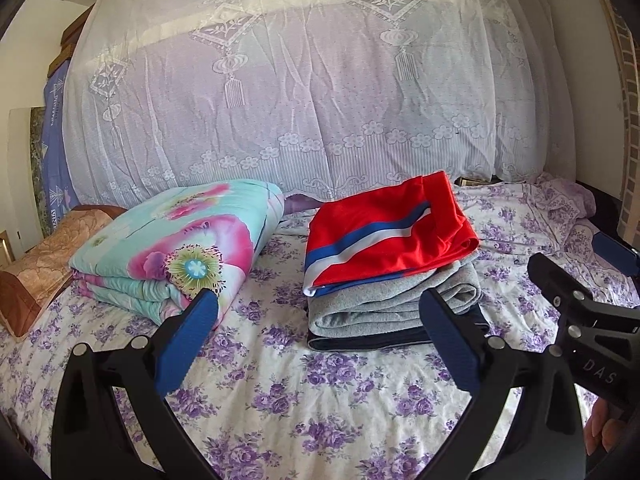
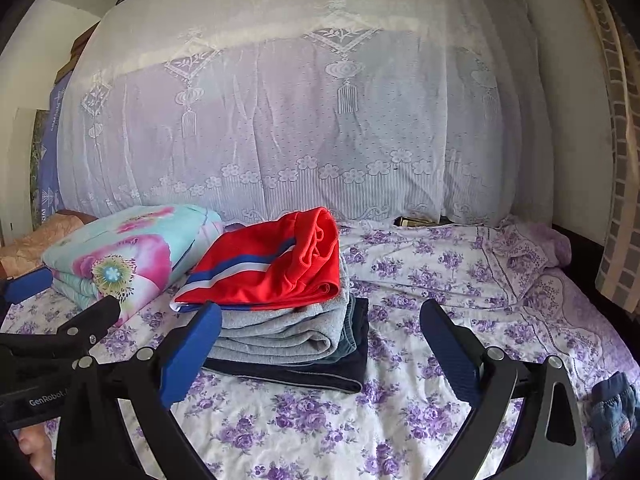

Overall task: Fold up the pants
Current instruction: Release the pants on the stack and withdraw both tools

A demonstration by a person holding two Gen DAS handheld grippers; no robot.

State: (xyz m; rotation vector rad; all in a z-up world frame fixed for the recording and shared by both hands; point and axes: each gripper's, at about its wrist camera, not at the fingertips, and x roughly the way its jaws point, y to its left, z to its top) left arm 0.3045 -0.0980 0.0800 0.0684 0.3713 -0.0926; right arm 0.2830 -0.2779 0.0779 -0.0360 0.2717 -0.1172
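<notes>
A stack of folded clothes sits on the floral bed sheet (image 1: 320,400): red pants with a blue and white stripe (image 1: 388,232) on top, a grey garment (image 1: 384,304) under them, and a dark one (image 1: 360,342) at the bottom. The red pants (image 2: 272,264), the grey garment (image 2: 280,332) and the dark one (image 2: 320,372) also show in the right wrist view. My left gripper (image 1: 320,304) is open and empty, just in front of the stack. My right gripper (image 2: 320,312) is open and empty, beside the stack's right end. A blue denim garment (image 2: 612,412) lies at the lower right edge.
A folded floral quilt (image 1: 176,248) lies left of the stack, with a brown pillow (image 1: 44,264) beyond it. A lace cloth (image 1: 304,92) covers a tall pile at the back. A rumpled pillowcase (image 2: 520,256) lies at the right.
</notes>
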